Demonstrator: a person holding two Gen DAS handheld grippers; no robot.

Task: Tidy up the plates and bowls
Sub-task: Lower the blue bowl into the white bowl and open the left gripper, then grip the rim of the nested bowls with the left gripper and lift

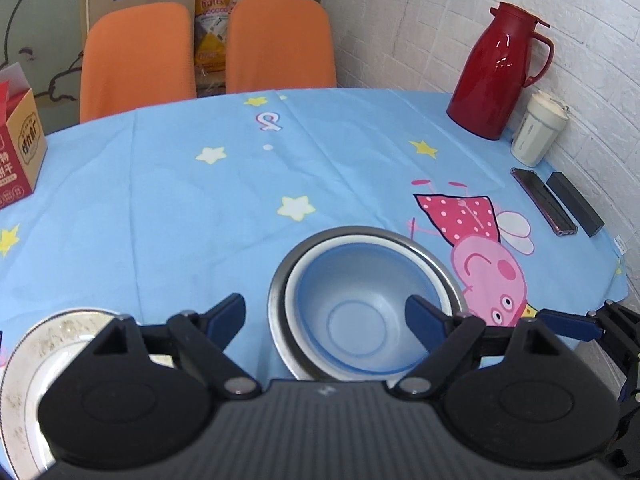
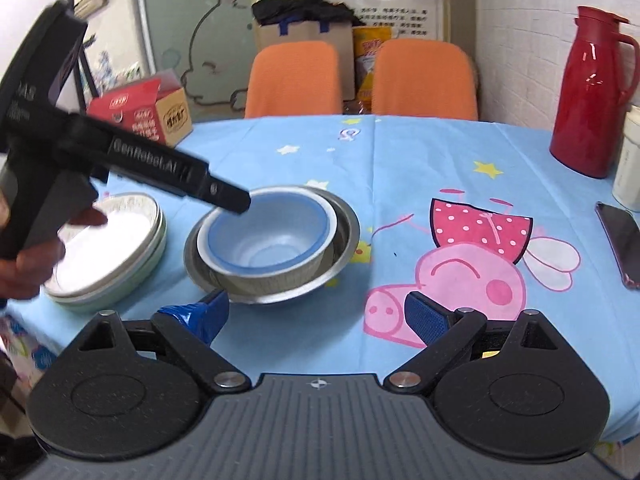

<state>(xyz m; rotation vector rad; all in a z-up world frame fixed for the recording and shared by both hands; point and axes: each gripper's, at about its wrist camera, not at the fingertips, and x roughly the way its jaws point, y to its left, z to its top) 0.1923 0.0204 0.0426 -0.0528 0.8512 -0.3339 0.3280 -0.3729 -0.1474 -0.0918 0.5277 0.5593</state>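
Here we have our left gripper [image 1: 324, 316] hovering directly over the nested bowls, fingers spread wide and holding nothing. The blue-lined bowl [image 1: 356, 308] sits inside the steel bowl [image 1: 280, 276], and both lie straight ahead and just below the left tips, the opening facing up. One left fingertip [image 1: 424, 316] overlaps the near right part of the bowl's rim in that view; the other hangs outside the rim on the left.

Our right gripper [image 2: 316, 316] is also open and empty, and it stands further back toward the table edge, with the bowl stack [image 2: 272, 240] ahead and a little to its left (the left tool's black body crosses above the far rim in this view).

So we judge the left side the nearer one for any grasp on the rim. The stacked plates [image 2: 112, 248] lie just beside the bowls, to their left, resting on the blue tablecloth [image 2: 400, 160]. Being round, the bowls have no long axis to line up with; what matters is which part of the rim the fingers straddle.
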